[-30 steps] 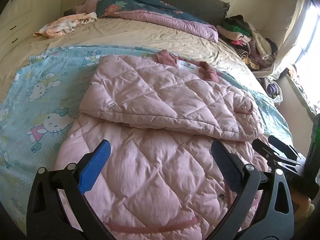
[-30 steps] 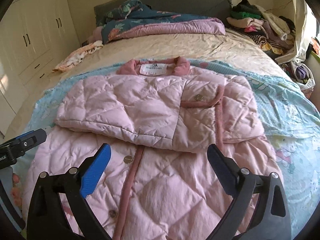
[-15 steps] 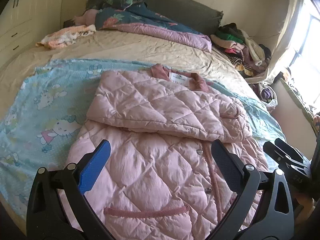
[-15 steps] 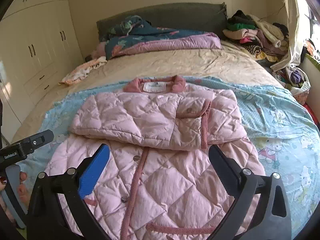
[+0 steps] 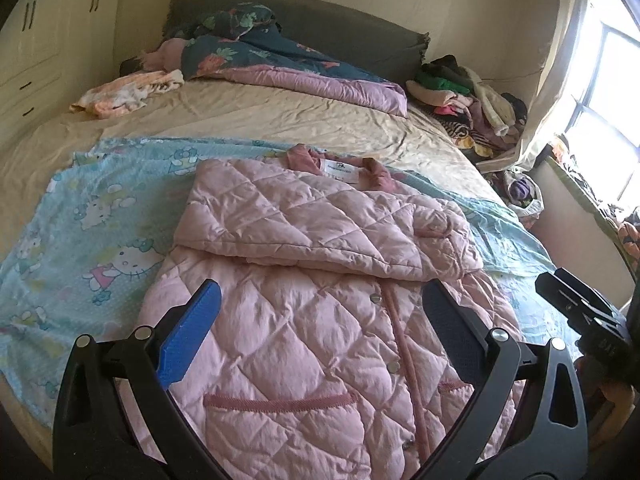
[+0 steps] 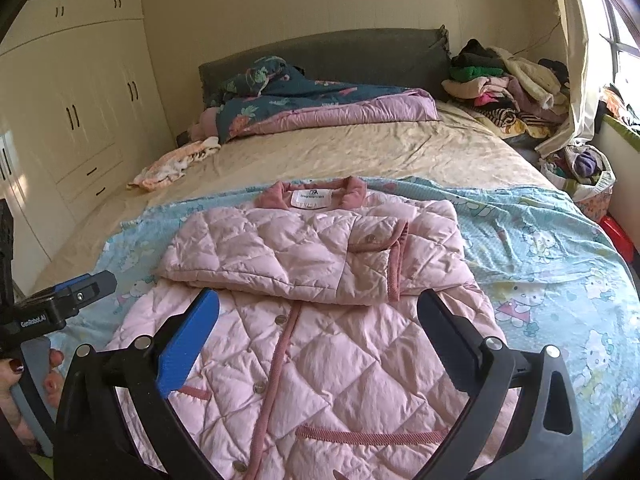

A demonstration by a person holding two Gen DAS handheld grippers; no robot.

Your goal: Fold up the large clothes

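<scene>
A: Two grippers in play, and both stand wide apart with nothing between the fingers. The left gripper (image 5: 320, 320) hangs over the lower half of the pink quilted coat (image 5: 304, 312), blue pad on one finger, dark pad on the other.

B: And the right gripper (image 6: 318, 328) gives the same story from its own camera: spread wide above the hem end, gripping nothing. You can see the left tool's body at the left edge of the right view, held by a hand with dark nail polish (image 6: 16, 380).

A: Where's the coat? Flat on the light blue cartoon-cat sheet (image 5: 92, 224), front side up, collar (image 6: 316, 196) pointing toward the grey headboard (image 6: 328, 60).

B: Both sleeves are folded in across the chest, one lying over the other, the cuff with its snap (image 6: 372, 239) on top. Below them the pink placket trim (image 6: 276, 364) runs down the middle with snaps alongside.

A: A pocket welt (image 5: 280, 400) shows near the hem in the left view.

B: Around it: a dark floral comforter (image 6: 304, 96) bunched at the head of the bed, a small peach-patterned cloth (image 6: 176, 164) on the beige bedsheet (image 6: 360, 152), and a heap of mixed clothes (image 6: 504, 80) by the window side.

A: Cream wardrobe doors (image 6: 80, 112) stand along the left wall.
</scene>
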